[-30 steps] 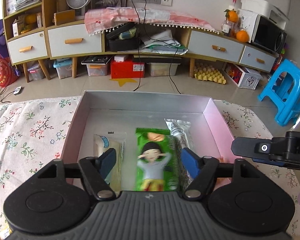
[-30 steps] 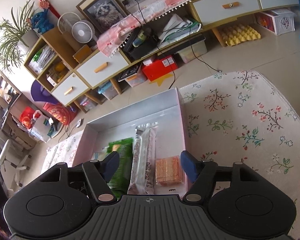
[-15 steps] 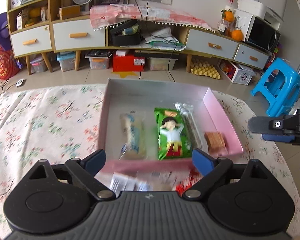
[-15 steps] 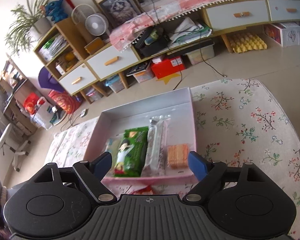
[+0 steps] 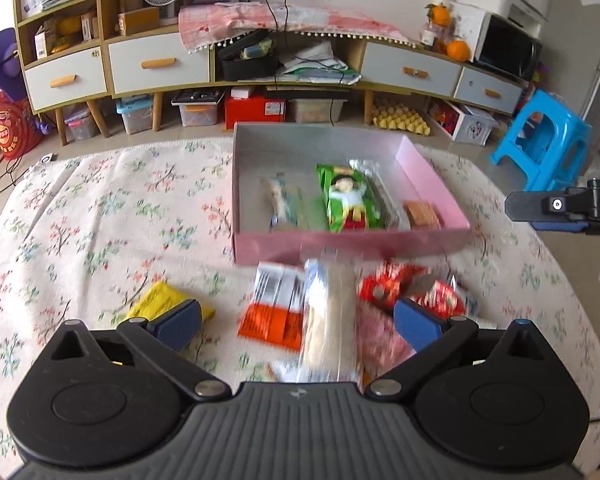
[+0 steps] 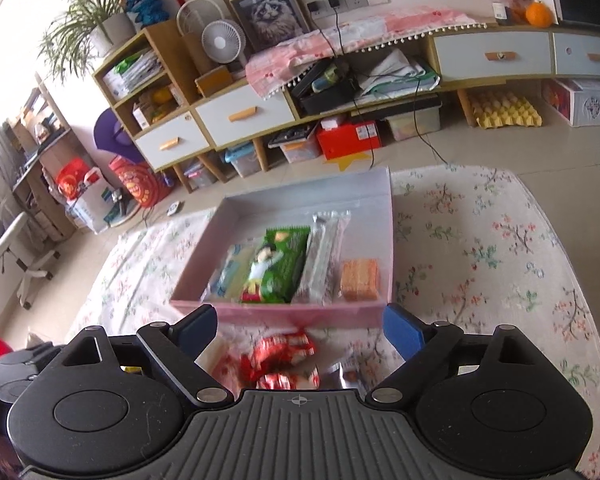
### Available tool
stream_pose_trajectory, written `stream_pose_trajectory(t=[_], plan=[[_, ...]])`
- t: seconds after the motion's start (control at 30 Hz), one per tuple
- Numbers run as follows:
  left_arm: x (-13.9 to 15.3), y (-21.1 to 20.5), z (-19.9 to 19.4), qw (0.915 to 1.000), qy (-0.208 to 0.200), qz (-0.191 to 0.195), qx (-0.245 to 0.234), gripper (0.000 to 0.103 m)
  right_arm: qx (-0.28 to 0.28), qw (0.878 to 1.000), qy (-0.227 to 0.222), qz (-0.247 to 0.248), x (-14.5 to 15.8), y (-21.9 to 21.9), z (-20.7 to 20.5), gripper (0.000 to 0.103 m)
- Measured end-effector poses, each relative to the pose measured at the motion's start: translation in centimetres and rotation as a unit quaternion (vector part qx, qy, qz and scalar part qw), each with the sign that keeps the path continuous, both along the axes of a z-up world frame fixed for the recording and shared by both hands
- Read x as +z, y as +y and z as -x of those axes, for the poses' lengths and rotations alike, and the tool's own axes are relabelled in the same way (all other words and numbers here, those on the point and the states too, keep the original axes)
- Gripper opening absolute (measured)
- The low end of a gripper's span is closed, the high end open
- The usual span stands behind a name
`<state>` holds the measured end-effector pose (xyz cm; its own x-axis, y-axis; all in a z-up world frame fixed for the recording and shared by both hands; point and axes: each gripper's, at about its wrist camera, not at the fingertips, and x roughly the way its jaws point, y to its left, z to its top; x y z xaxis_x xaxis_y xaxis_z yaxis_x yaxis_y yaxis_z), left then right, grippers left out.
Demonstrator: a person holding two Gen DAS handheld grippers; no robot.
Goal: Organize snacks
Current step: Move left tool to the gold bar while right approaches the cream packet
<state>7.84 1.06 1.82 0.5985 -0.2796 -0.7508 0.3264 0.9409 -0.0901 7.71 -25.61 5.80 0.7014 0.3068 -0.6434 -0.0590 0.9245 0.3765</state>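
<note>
L gripper (image 5: 296, 322) opening wide, nothing gripped; loose snacks (image 5: 328, 320) blurred on cloth (image 5: 80, 216) below, betw. fingers but untouched. R gripper (image 6: 300, 326) opening too, empty, over red packs (image 6: 284, 350). Pink box (image 5: 352, 246) just beyond pile, w/ green pack (image 5: 348, 200), pale bar (image 5: 282, 204), clear bar (image 6: 324, 256), orange crackers (image 6: 360, 280) side by side inside.

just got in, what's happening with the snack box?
A person with a handheld tool in each hand is sorting snacks into the pink box. Four packets already lie in it, among them the green packet and an orange wafer pack. The left tool and right tool are empty, jaws opening, above loose snacks in front of the box.
</note>
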Motion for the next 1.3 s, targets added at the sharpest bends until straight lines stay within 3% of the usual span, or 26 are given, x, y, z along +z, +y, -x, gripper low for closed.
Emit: stream_pose_trajectory(t=[0.3,0.47,0.63,0.9,1.07,1.3], plan=[[-2.5,1.7,3.2,0.9986,0.022,-0.039,0.027,0.103,0.006,0.998,0.039,0.041,-3.1,1.8,3.0,0.092],[-4.0,2.5,4.2,0.9962,0.041,-0.045,0.063,0.103,0.009,0.995,0.061,0.081,-5.2,3.9,4.5,0.092],[-4.9,3.2,4.6,0.9933,0.057,-0.036,0.094,0.103,0.004,0.994,0.071,0.085,-6.6,5.0,5.4,0.092],[-6.0,3.0,4.8,0.9936,0.061,-0.054,0.079,0.102,-0.009,0.993,0.065,0.097,-8.3,6.4,4.8,0.092],[-6.5,3.5,5.0,0.9939,0.062,-0.069,0.061,0.103,0.007,0.988,0.055,0.147,-9.4,7.2,4.7,0.092],[-6.4,5.7,5.4,0.993,0.07,-0.072,0.061,0.103,0.008,0.986,0.058,0.158,-9.5,5.3,5.4,0.095]])
